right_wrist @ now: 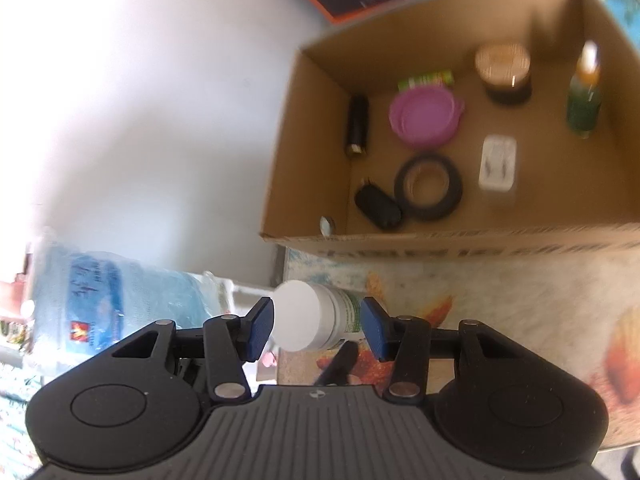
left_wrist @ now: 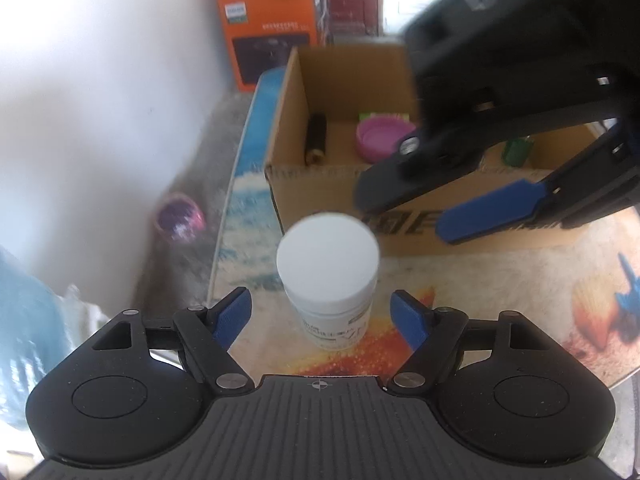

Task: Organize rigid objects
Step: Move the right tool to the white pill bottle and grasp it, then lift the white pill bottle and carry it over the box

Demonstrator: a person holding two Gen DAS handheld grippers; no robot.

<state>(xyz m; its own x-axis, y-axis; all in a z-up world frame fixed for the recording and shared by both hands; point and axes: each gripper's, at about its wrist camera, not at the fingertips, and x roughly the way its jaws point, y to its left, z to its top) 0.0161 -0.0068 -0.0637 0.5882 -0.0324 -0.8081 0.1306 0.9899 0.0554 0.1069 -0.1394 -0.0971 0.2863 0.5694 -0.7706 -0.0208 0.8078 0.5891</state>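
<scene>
A white jar (left_wrist: 328, 264) with a white lid stands upright on the patterned table mat (left_wrist: 520, 300), just in front of an open cardboard box (left_wrist: 320, 184). My left gripper (left_wrist: 322, 316) is open wide, its blue pads on either side of the jar and clear of it. My right gripper (left_wrist: 400, 216) hangs above the box's front wall, to the right of the jar, open with nothing between its fingers. In the right wrist view the same jar (right_wrist: 296, 316) shows between the right gripper (right_wrist: 316, 328) pads, lower down on the mat.
The cardboard box (right_wrist: 312, 140) holds a pink lid (right_wrist: 424, 120), a black tape roll (right_wrist: 428, 186), a white case (right_wrist: 498, 164), a green bottle (right_wrist: 584, 104) and several other items. An orange carton (left_wrist: 272, 36) stands behind it. A water jug (right_wrist: 100, 292) is beyond the table's left edge.
</scene>
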